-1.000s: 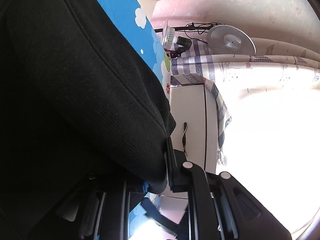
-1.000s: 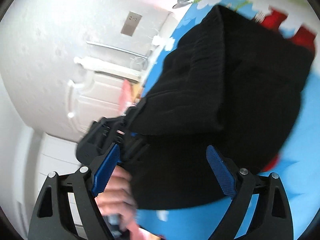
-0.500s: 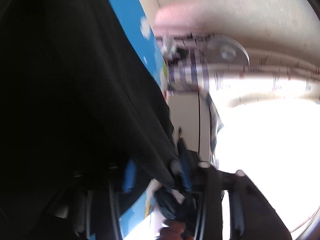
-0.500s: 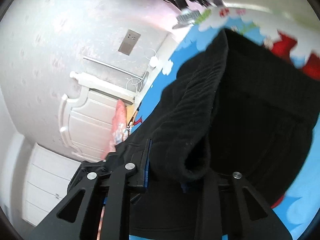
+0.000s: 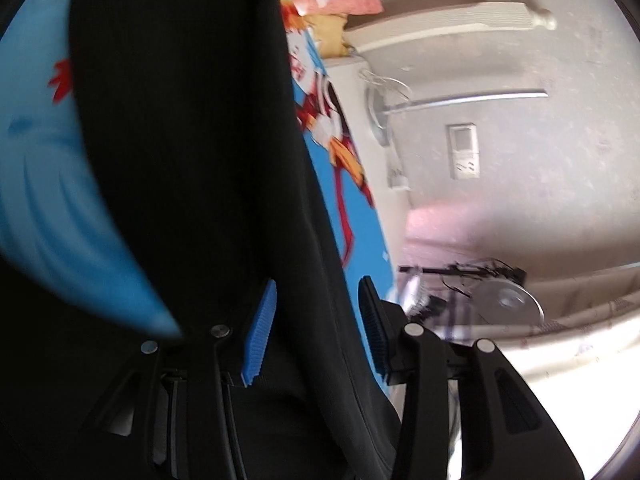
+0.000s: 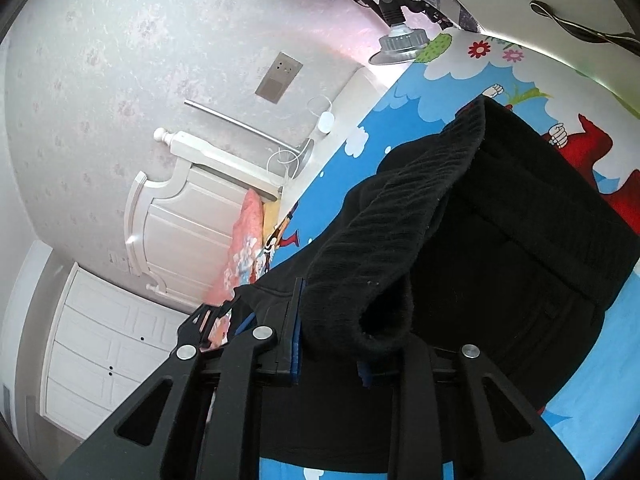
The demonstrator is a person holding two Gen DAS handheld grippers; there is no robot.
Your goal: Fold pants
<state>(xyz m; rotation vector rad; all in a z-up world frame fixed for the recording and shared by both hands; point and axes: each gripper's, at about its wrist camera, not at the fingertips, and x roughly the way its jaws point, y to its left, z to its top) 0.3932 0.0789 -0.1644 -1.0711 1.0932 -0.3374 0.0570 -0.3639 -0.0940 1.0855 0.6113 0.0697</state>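
- Two tongs are in use on one garment: the black knit pants (image 6: 500, 240) lie on the blue cartoon-print bedsheet (image 6: 408, 120), partly folded over themselves.
- My right gripper (image 6: 328, 344) is clamped on the thick ribbed waistband roll (image 6: 384, 240) of the pants, which bulges above the closed jaws.
- My left gripper (image 5: 316, 336) stands part open; the blue ridged pads (image 5: 258, 340) straddle a fold of the black cloth, and I cannot tell whether they press on it.
- Risk: if the left pads do not bite, that edge can slide out during the lift, and the fold lands crooked.
- Risk: the right grip holds a bulky roll, not a flat layer; I judge that a pull could peel only the outer layer free and drag the stack askew.
- Risk: the sheet sits directly under the cloth; a low pinch could catch it and lift it with the pants.
- Material: the waistband is coarse, ribbed and springy; the leg fabric is smoother, limp and matte.
- Material: the sheet is thin and smooth, so I expect the pants to slide on it.
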